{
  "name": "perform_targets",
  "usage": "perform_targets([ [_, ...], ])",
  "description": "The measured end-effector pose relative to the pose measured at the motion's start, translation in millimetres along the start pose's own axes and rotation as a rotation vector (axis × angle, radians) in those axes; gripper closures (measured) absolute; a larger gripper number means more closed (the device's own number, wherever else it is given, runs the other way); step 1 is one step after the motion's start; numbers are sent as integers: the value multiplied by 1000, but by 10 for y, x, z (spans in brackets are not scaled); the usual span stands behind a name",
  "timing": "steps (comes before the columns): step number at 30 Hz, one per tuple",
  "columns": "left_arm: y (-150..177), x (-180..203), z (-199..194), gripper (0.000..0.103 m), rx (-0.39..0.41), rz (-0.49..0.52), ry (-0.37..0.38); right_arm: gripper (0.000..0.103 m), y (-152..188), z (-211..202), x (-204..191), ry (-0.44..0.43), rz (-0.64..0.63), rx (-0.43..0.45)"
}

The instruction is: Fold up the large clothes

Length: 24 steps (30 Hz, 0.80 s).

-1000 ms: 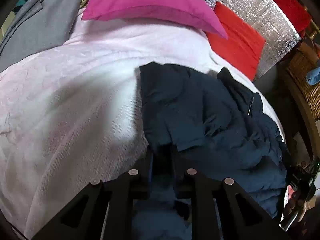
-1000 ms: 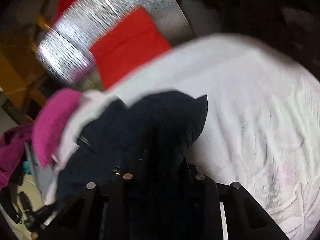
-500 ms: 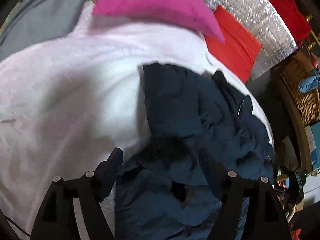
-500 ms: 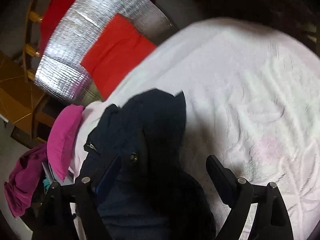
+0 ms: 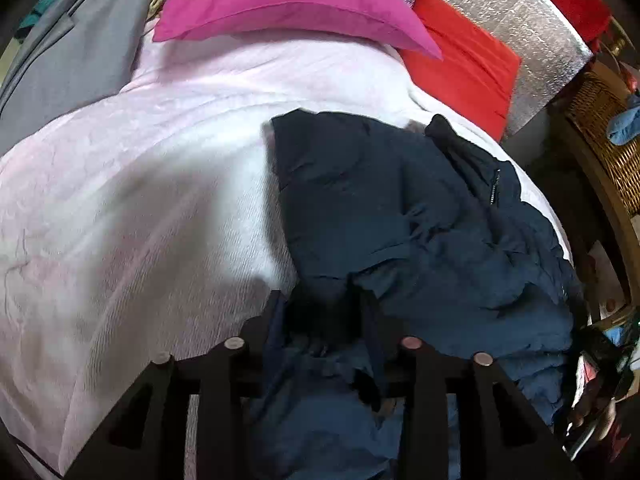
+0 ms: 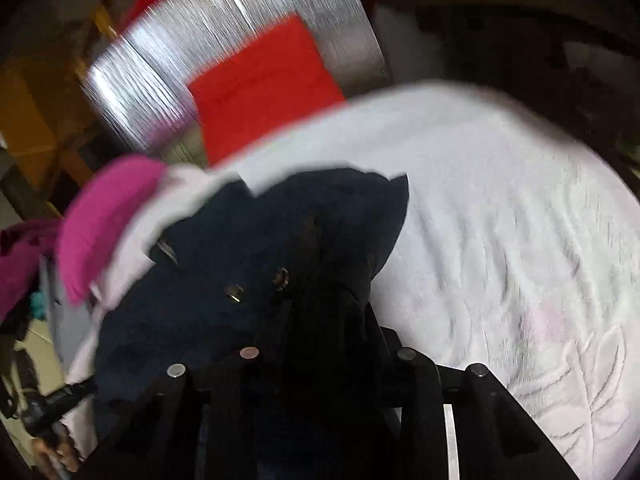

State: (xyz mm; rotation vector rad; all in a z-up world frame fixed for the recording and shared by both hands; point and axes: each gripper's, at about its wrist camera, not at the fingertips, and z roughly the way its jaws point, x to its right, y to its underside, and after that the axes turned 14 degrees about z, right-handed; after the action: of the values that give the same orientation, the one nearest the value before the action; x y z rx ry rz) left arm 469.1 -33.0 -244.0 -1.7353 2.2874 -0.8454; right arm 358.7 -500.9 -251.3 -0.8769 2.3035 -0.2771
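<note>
We clenched both grippers, left [image 5: 320, 312] and right [image 6: 328, 312], on the crumpled navy padded jacket [image 5: 420, 216]; bunched fabric between our fingers could slip free.

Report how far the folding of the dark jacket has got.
Done: little shows. The navy jacket lies rumpled on the pale bedspread, with no neat fold visible. In hand: the left claw and the right claw each look shut on a bunch of its fabric; the right view is blurred. Left: spreading it flat, folding it over and squaring it up.
</note>
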Motion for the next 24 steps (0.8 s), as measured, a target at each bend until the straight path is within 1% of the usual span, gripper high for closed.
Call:
perform_targets([
  [1,-4,5,-31,60,-8,3,-11,66,13,-4,5,1,8,6],
  [3,13,23,-171,53,-1,7,-28,58,15,-190,30,-23,54,44],
  [4,20,29,-258,51,14,4,-29,41,15,-297,54,-54,86,59],
  [5,18,28,-308,47,29,2,-27,28,-3,-375,65,-75,106,76],
  [6,23,46,-390,43,46,1,-20,27,19,-561,84,-101,133,126],
  [8,54,107,-549,38,75,12,20,27,76,-753,81,-139,146,158],
  [9,82,148,-610,35,85,11,55,27,138,-864,74,-189,156,142],
  [10,101,183,-625,33,89,0,87,27,170,-890,49,-219,167,122],
  [11,135,222,-624,31,81,-17,129,27,261,-914,28,-282,196,71],
  [12,164,265,-596,31,65,-29,169,27,333,-898,2,-323,218,32],
  [14,244,380,-480,28,24,-57,241,25,455,-795,-71,-372,250,-31],
  [16,311,466,-327,27,-41,-86,268,23,612,-591,-141,-388,289,-130],
  [17,338,503,-239,27,-81,-97,283,23,652,-448,-188,-386,310,-167],
  [18,356,515,-175,27,-102,-122,301,23,696,-309,-251,-383,337,-197],
  [20,377,488,-109,27,-105,-178,314,23,755,-86,-287,-393,404,-233],
  [22,359,426,-59,27,-92,-233,325,23,778,44,-301,-412,464,-236],
  [24,335,345,1,26,-90,-304,349,23,703,163,-342,-423,517,-224],
])
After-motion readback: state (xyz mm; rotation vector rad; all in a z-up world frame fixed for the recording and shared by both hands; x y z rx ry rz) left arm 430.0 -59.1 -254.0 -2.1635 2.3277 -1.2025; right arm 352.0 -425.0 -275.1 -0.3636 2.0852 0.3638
